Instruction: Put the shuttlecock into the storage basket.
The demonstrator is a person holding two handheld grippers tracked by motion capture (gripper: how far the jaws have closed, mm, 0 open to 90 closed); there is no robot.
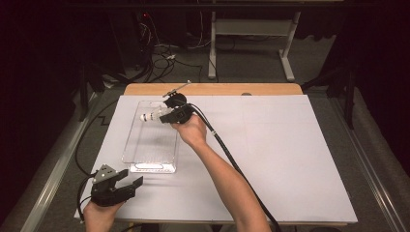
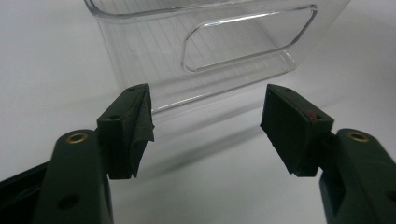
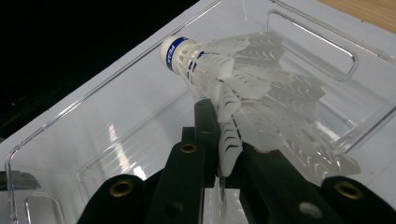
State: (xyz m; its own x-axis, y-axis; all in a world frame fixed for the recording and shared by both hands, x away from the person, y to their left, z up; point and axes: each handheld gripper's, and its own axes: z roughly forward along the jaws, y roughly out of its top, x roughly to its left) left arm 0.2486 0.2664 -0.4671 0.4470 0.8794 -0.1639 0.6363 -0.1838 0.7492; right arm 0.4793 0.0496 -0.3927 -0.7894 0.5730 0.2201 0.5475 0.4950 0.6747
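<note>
Right gripper (image 3: 224,140): jaws nearly closed, pinching only the thin skirt of a white shuttlecock (image 3: 243,88), with the cork head and its blue band pointing away from the jaws, over the far part of a clear plastic bin (image 1: 126,145). Risk here, as a judgement: very little material in the grip, so possible slipping or twisting of the skirt, or crushing of the vanes under too much pressure. On release from this height, likely bouncing or rolling of so light a thing, maybe over the low rim onto the white desk (image 1: 290,159). Also possible: catching the transparent, hard-to-see wall with the jaws and shifting the bin. Left gripper (image 1: 135,186): jaws wide apart, holding nothing, near the bin's handle end, not touching, so no steadying of the bin if pushed.
</note>
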